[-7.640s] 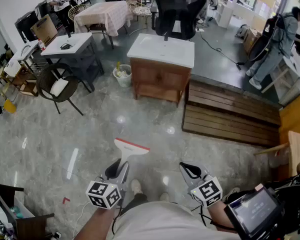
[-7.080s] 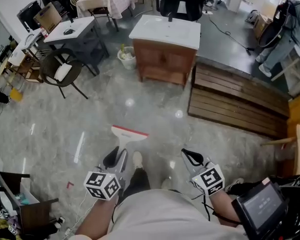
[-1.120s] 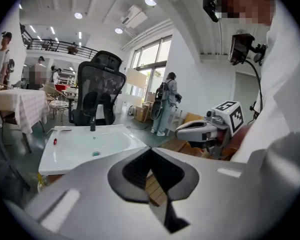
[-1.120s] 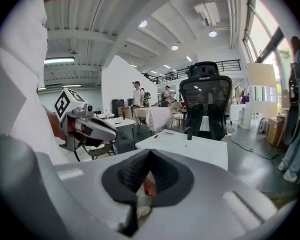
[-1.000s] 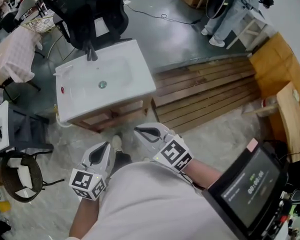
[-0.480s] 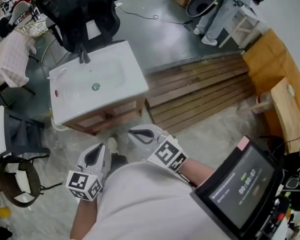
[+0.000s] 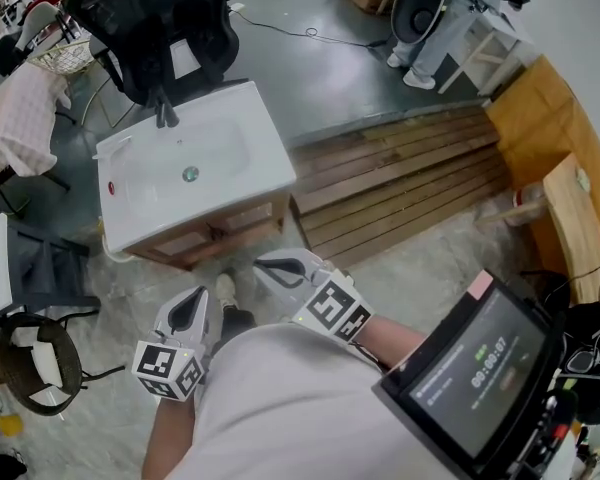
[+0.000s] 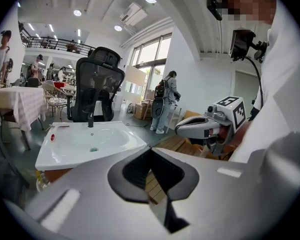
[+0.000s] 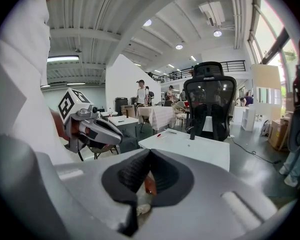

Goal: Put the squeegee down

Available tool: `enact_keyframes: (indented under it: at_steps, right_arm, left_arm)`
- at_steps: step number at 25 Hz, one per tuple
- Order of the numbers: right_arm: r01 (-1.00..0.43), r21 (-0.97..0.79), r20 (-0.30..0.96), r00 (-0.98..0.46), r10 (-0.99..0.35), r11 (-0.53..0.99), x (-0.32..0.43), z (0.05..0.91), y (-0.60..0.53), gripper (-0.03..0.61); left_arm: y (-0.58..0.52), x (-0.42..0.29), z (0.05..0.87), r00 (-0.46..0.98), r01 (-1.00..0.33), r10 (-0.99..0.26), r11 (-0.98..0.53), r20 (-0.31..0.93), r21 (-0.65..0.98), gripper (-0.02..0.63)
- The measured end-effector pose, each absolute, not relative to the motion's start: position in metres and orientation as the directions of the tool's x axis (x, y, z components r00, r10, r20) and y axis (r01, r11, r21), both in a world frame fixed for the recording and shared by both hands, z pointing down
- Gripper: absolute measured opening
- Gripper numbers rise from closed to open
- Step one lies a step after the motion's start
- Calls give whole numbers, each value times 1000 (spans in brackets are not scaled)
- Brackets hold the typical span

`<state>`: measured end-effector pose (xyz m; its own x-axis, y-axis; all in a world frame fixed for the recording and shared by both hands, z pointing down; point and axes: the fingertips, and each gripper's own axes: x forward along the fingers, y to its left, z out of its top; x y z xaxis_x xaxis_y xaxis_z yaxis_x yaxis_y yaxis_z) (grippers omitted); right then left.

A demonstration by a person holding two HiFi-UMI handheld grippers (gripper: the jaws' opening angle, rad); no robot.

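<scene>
No squeegee shows in any current view. In the head view both grippers hang close to the person's waist, side by side, pointing toward the sink cabinet. My left gripper (image 7: 194, 311) is shut with nothing between its jaws; the left gripper view shows the black pads of that gripper (image 8: 150, 153) meeting. My right gripper (image 7: 278, 265) is likewise shut and empty, and the right gripper view shows its own pads (image 9: 149, 156) closed together. Each gripper sees the other beside it: the right gripper (image 8: 182, 129) and the left gripper (image 9: 115, 132).
A white sink basin (image 7: 180, 168) on a wooden cabinet stands just ahead, with a black office chair (image 7: 170, 18) behind it. Wooden decking (image 7: 400, 183) lies to the right. A person (image 7: 440, 8) stands at the back. A screen (image 7: 480, 368) hangs at the wearer's right side.
Seven seconds ago the left gripper held a white squeegee over the open floor; now it is shut and empty near the sink cabinet. Over the last second both grippers barely moved.
</scene>
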<state>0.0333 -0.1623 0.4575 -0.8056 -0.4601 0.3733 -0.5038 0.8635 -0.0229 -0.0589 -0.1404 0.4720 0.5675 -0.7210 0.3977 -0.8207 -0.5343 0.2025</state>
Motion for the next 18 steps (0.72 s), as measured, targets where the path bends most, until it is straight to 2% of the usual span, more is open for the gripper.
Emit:
enact_keyframes:
  at_steps: [18]
  right_arm:
    - [-506, -40, 374, -807, -456, 862, 44, 466, -169, 3]
  left_arm:
    - [-147, -47, 483, 569, -818, -703, -539, 426, 203, 7]
